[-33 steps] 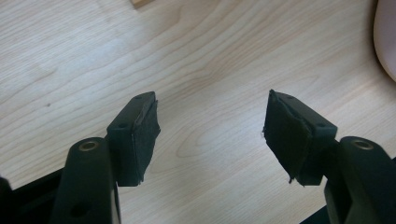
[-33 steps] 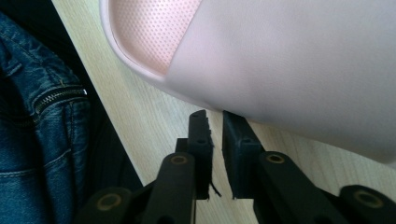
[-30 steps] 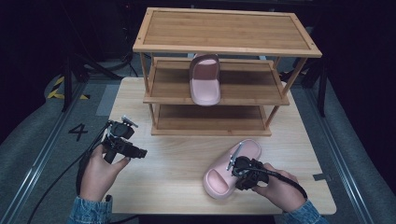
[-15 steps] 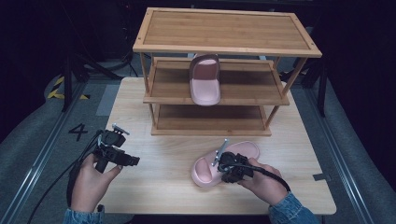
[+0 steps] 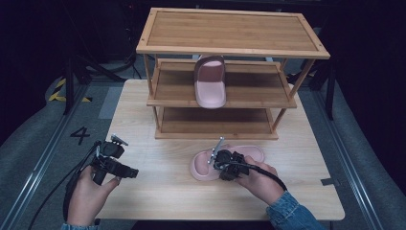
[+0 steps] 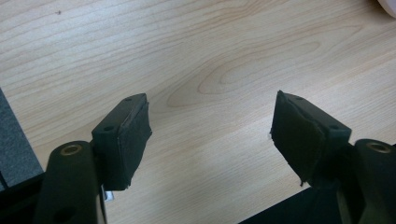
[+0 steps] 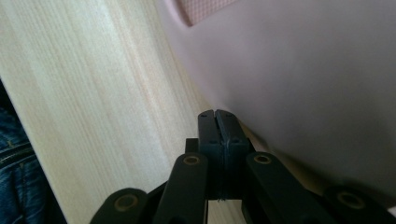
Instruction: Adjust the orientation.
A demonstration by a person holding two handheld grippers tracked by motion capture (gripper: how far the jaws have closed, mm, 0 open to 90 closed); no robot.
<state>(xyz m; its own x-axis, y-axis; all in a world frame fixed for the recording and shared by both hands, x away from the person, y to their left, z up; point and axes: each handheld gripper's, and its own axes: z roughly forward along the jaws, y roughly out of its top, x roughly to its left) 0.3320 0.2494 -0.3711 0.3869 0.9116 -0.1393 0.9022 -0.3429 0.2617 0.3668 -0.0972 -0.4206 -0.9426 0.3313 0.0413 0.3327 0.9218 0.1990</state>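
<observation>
A pink slipper (image 5: 249, 153) lies sideways on the table, in front of the wooden rack. My right gripper (image 5: 218, 165) rests against its near side over the strap. In the right gripper view its pads (image 7: 218, 114) meet with nothing between them, right beside the slipper's pale wall (image 7: 303, 84). A second pink slipper (image 5: 209, 86) sits on the rack's middle shelf, toe toward me. My left gripper (image 5: 131, 172) hovers low at the table's front left. Its jaws have just been opening and stand wide (image 6: 210, 126) over bare wood, with nothing between them.
The three-tier wooden rack (image 5: 230, 43) stands at the back of the light wooden table (image 5: 158, 191). Its top and bottom shelves are bare. Dark floor with a painted number lies left of the table. Cables trail from both grippers.
The table slipper has slid left and turned to lie across the table, with the right gripper against it. The left hand has drifted toward the near edge.
</observation>
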